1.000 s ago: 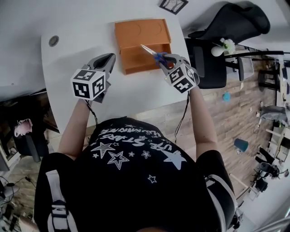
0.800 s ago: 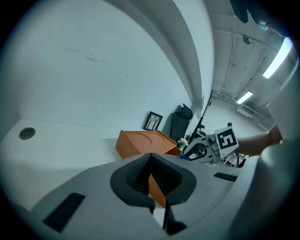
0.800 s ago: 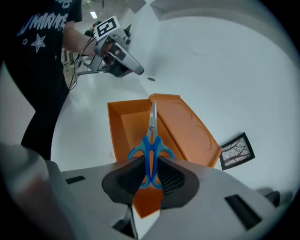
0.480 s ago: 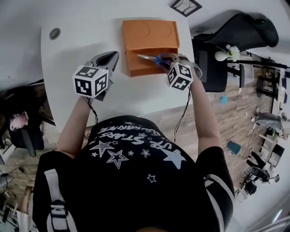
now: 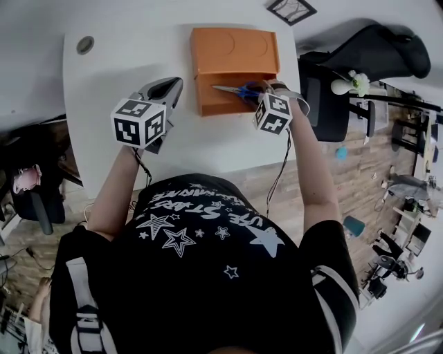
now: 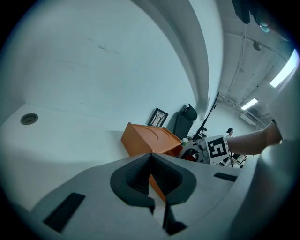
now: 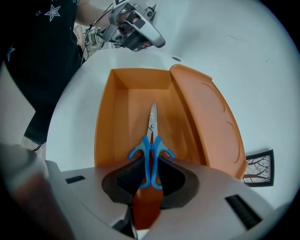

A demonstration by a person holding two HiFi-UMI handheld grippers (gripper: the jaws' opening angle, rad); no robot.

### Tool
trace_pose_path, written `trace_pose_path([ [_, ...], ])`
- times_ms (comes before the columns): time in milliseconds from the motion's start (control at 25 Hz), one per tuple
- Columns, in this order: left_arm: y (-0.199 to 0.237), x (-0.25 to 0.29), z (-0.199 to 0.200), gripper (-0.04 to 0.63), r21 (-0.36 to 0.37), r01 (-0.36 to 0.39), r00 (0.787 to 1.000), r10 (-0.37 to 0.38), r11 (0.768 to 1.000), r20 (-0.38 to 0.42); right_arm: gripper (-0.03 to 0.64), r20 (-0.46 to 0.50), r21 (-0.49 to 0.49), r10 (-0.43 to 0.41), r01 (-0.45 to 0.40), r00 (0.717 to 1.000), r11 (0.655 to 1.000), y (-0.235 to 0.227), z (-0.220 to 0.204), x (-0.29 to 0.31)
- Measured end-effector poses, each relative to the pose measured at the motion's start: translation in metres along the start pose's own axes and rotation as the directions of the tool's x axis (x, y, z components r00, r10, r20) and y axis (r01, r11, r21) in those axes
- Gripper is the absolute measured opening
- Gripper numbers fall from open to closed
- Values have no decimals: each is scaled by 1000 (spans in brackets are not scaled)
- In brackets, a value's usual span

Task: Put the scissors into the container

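Observation:
The blue-handled scissors (image 7: pixel 151 154) are held by their handles in my right gripper (image 7: pixel 150 174), which is shut on them, blades pointing out over the inside of the open orange container (image 7: pixel 126 117). In the head view the scissors (image 5: pixel 239 90) hang over the container's tray (image 5: pixel 225 100), with its lid (image 5: pixel 235 50) lying open behind and my right gripper (image 5: pixel 261 93) at the tray's right end. My left gripper (image 5: pixel 168 90) hovers left of the container, jaws closed together with nothing between them (image 6: pixel 151 176). The container (image 6: pixel 150 140) shows beyond them.
The container sits on a white table (image 5: pixel 131 41) with a round cable grommet (image 5: pixel 85 45) at the far left. A framed picture (image 5: pixel 291 10) lies behind the lid. A black office chair (image 5: pixel 360 48) stands beyond the table's right edge.
My right gripper has carried the scissors leftward and lower over the container's open tray, and the blades have swung to point left. The left gripper has stayed in place.

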State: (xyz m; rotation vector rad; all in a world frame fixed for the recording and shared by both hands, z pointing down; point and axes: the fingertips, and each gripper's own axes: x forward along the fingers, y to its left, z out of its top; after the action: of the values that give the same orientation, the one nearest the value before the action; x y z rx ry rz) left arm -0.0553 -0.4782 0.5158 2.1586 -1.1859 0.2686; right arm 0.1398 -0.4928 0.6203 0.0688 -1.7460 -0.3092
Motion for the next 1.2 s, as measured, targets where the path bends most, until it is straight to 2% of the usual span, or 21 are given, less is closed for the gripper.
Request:
trace_pose_path([
  [240, -3, -1, -4, 18, 3, 6, 1000, -6, 1000, -7, 103, -15, 41, 9, -8, 1000, 999, -1, 0, 2],
  [480, -14, -15, -4, 18, 16, 6, 1000, -6, 1000, 2, 103, -44, 55, -36, 39, 998, 998, 0, -1, -6],
  [880, -37, -36, -8, 18, 44, 8, 1000, -9, 999, 21, 121, 17, 150, -79, 76, 997, 986, 11, 6, -32],
  [1080, -56, -43, -10, 18, 64, 9, 1000, -11, 998, 24, 121, 27, 194, -175, 167, 984, 967, 9, -1, -54],
  [1200, -63, -47, -9, 18, 74, 6, 999, -8, 997, 34, 120, 61, 249, -241, 219, 969, 943, 9, 1, -70],
])
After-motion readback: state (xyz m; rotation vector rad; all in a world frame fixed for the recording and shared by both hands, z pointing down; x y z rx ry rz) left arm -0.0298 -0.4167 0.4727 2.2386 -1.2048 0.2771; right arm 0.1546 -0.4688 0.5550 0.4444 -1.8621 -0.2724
